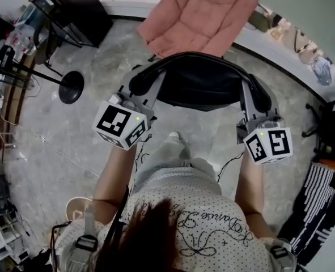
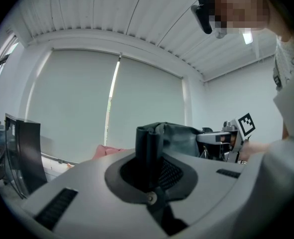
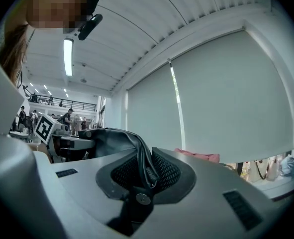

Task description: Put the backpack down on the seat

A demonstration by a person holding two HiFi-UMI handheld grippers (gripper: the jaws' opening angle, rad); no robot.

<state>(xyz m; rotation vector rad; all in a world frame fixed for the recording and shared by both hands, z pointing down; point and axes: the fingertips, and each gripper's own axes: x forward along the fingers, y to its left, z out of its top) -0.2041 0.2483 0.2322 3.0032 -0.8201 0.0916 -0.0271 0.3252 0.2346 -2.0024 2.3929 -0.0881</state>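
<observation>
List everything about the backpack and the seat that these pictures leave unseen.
- Backpack underside: head view, hidden by its own top.
- Seat far end: head view, cut by the top edge.
- Seat in both gripper views: only a pink sliver behind the gripper bodies.
- Which part of the backpack the left tongs and right tongs pinch: only dark folds show.

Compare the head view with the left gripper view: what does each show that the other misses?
Head view only: the floor and a round black stand base on it.

Left gripper view only: the window blind, the ribbed ceiling, and the left claw seen close up, pinched shut on a fold of the backpack.

Both: the backpack, the pink seat beyond it, and the right claw with its marker cube.
</observation>
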